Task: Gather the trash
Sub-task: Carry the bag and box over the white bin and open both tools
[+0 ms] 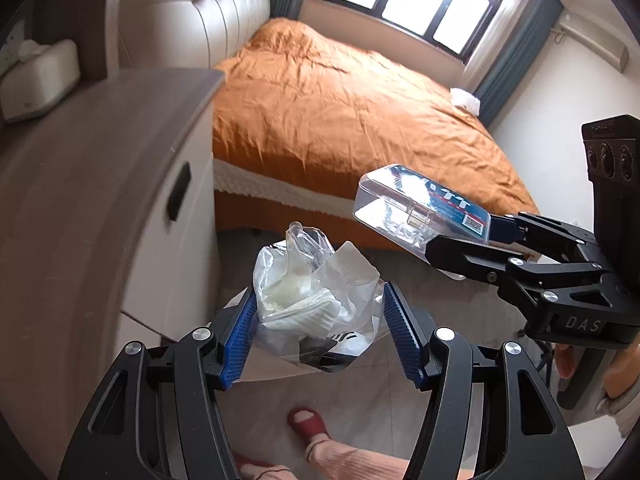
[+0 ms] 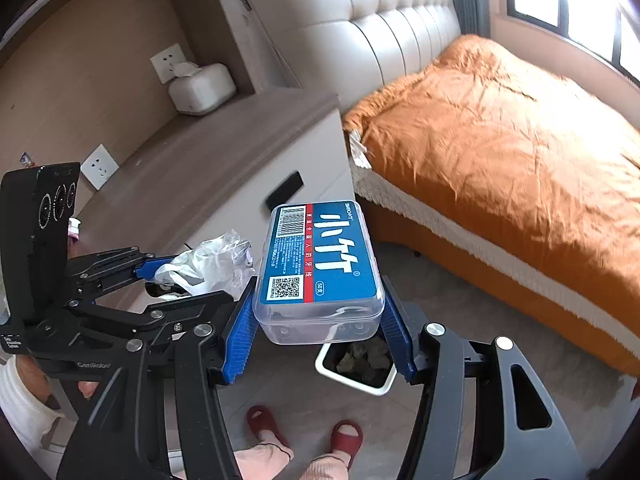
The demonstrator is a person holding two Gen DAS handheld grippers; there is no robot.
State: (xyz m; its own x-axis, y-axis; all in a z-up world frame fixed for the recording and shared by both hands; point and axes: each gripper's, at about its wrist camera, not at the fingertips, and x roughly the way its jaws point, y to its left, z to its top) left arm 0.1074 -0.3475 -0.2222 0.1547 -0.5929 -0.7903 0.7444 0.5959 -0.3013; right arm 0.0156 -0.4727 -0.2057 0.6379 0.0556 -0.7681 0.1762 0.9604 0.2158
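My left gripper is shut on a crumpled clear plastic bag with white tissue inside, held in the air beside the bedside cabinet; it also shows in the right wrist view. My right gripper is shut on a clear plastic box with a blue label, held above a white trash bin on the floor that holds dark trash. The box also shows in the left wrist view, to the right of the bag.
A wooden-topped bedside cabinet stands left, with a white tissue box at the back. A bed with an orange cover fills the right. My feet in red slippers stand on the grey floor below.
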